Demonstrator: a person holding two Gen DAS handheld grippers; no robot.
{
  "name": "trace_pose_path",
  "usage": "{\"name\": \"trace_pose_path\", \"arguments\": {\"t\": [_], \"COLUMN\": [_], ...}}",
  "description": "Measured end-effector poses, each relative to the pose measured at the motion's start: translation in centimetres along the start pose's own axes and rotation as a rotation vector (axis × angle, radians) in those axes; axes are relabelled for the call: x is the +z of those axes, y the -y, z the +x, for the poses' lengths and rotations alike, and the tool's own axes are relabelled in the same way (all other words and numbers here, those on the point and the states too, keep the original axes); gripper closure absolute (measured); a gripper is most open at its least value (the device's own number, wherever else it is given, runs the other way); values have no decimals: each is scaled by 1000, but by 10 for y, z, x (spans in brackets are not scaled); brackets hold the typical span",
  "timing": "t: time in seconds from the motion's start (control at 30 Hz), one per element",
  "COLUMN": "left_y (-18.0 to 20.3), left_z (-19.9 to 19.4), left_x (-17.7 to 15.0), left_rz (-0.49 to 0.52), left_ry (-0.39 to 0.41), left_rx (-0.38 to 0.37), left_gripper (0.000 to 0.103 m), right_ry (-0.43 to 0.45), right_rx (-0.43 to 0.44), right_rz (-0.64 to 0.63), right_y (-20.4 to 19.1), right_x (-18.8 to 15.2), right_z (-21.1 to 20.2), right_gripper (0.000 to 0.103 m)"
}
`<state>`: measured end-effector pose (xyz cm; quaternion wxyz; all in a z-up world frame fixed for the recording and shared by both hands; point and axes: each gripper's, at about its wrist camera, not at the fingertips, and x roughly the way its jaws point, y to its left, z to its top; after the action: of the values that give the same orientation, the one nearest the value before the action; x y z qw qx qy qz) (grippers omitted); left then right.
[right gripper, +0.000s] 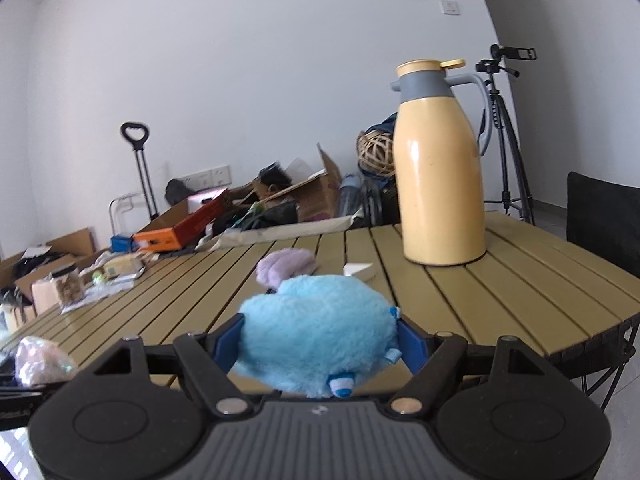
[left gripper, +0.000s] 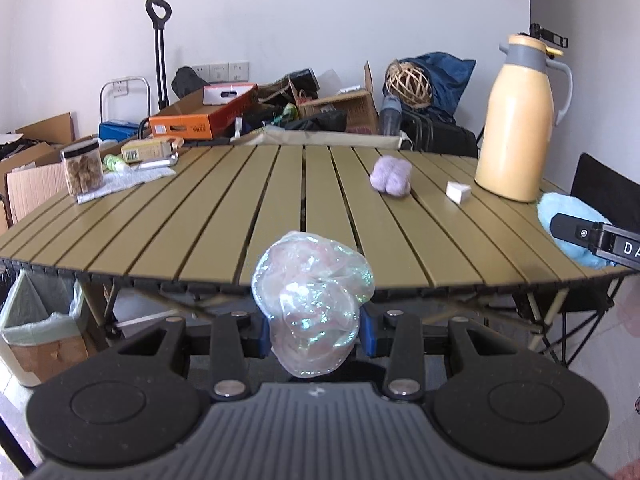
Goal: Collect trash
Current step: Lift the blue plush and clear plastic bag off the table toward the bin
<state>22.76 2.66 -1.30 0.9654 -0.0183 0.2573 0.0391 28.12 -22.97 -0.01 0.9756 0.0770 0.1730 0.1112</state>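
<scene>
My left gripper point(left gripper: 314, 330) is shut on a crumpled ball of iridescent clear plastic wrap point(left gripper: 312, 300) and holds it just off the near edge of the slatted olive table point(left gripper: 224, 208). The wrap also shows in the right wrist view point(right gripper: 40, 362) at the far left. My right gripper point(right gripper: 320, 346) is shut on a fluffy light-blue plush point(right gripper: 316, 332) above the table's near right part. The plush also shows in the left wrist view point(left gripper: 560, 220). A purple fluffy ball point(left gripper: 391, 174) and a small white box point(left gripper: 458, 192) lie on the table.
A tall yellow thermos jug point(left gripper: 516, 128) stands at the table's right. A clear jar of snacks point(left gripper: 82, 170), a cloth and a small carton point(left gripper: 150, 150) lie at the left. A lined trash box point(left gripper: 40, 336) stands on the floor at the lower left. Cardboard clutter lies behind the table, a black chair point(right gripper: 604, 220) at the right.
</scene>
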Motion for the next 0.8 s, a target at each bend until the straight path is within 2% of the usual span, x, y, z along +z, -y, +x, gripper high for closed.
{"name": "trace_pose_path", "arguments": {"t": [0.37,0.63,0.8], "left_y": [0,-2,-4], "left_z": [-4,3,12], "left_x": [-46,-79,-102], "left_rz": [23,27,37], "left_ry": [-88,-169,-225], "left_rx": [-12,-23,-18], "left_gripper": [63,63,63], "right_ry": [-87,-208,-313], "right_rx": [23,23,15], "right_rz": [-42,-49,-38], "right_y": [-15,-23,-26], "right_x": [-42,-78,-103], "right_z": [-30,-34,-31], "right_gripper": [26,26,26]}}
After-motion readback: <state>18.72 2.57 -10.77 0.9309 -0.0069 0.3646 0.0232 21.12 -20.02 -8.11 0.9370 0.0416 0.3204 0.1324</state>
